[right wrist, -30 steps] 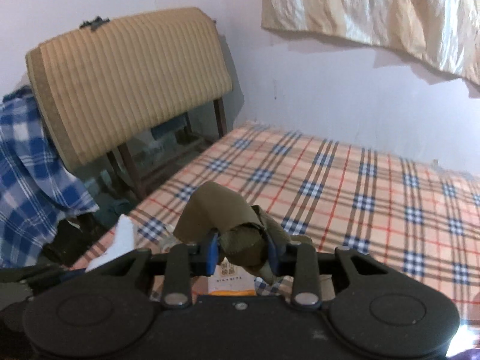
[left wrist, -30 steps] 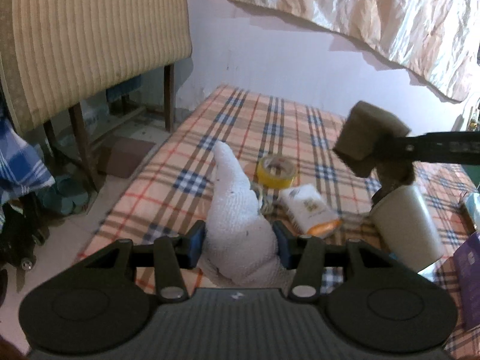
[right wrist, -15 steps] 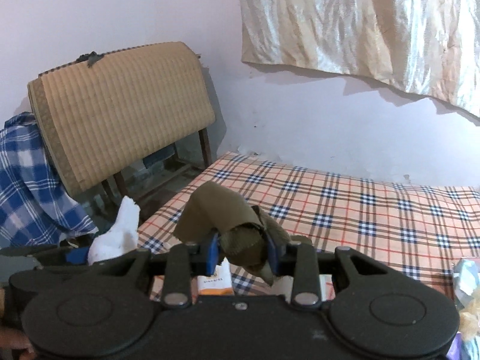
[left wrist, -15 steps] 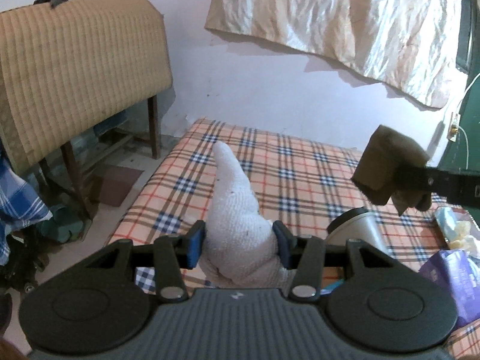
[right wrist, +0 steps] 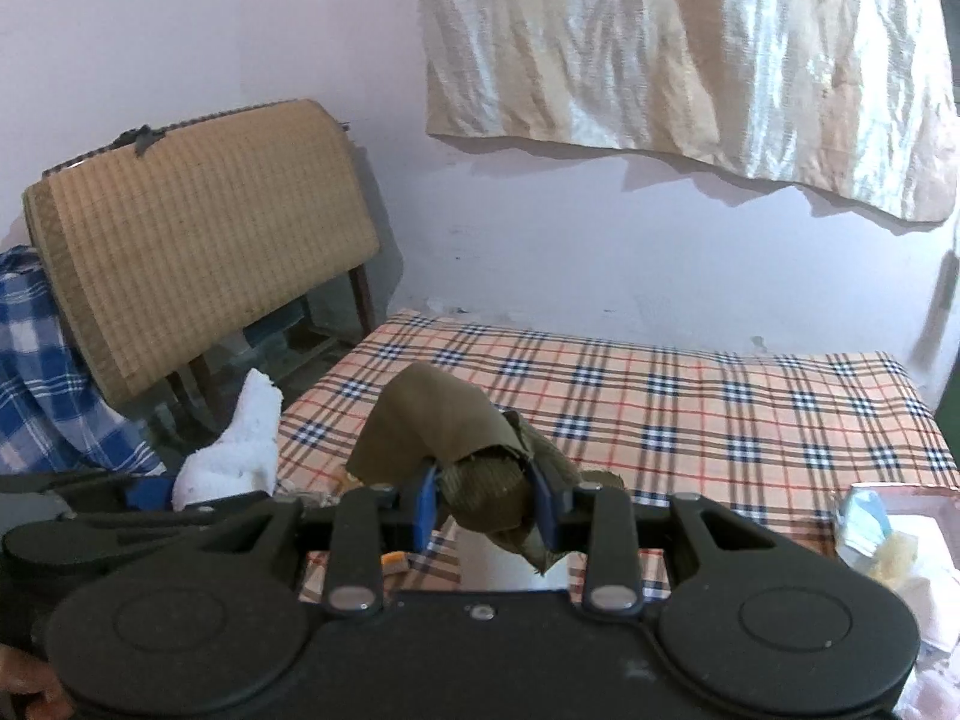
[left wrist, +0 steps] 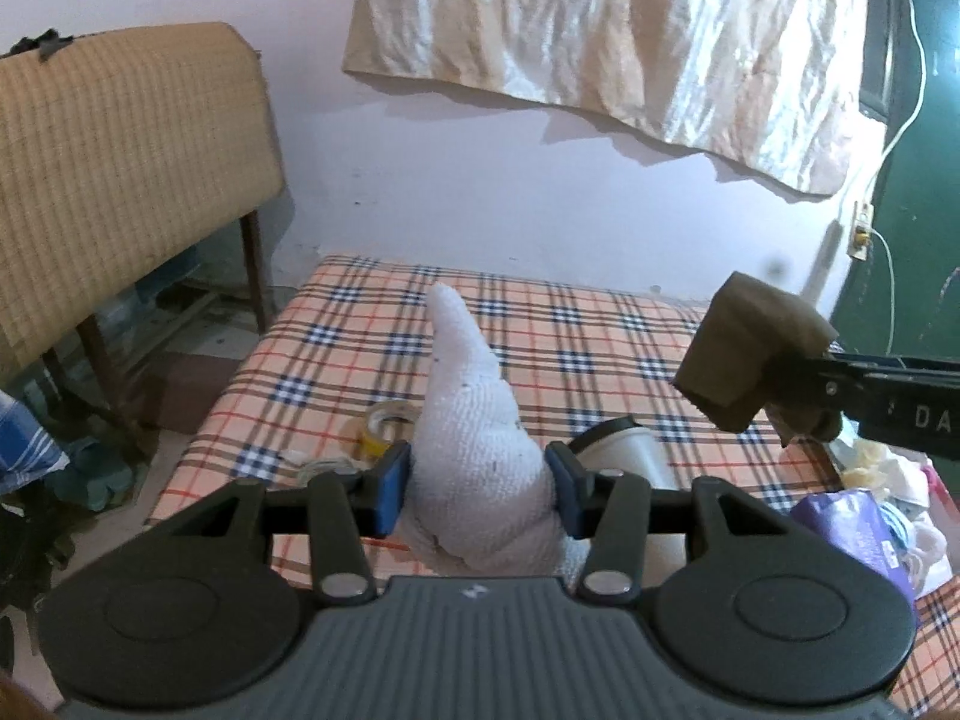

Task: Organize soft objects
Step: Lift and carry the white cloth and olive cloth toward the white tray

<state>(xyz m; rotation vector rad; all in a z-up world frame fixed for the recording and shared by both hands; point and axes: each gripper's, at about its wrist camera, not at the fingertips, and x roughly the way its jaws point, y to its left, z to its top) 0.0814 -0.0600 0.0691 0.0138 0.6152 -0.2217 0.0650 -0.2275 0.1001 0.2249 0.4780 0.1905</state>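
**Left wrist view: both cloths held aloft, bed below and ahead**

Left wrist view, nearest first: the left gripper (left wrist: 479, 483) is clenched on a white towel (left wrist: 474, 444), its blue pads pressing the bunched base; the towel's long axis runs straight ahead from the jaws, tapering to a point that leans toward the far edge of the bed (left wrist: 600, 336); just beyond, on the plaid cover near the bed's near edge, lie a tape roll (left wrist: 384, 429) and a pale cup (left wrist: 624, 450) on its side; to the right, level with the towel's tip, the right gripper (right wrist: 485, 504) grasps an olive cloth (left wrist: 750, 354), folded and hanging off its fingers.

Neither cloth touches the bed; each hangs above its near half. Judging by this, the coming move is a set-down; the bare plaid toward the far edge lies ahead of both hands, the right one slightly nearer the right-hand corner, where a heap of bags (left wrist: 870, 516) crowds the edge.
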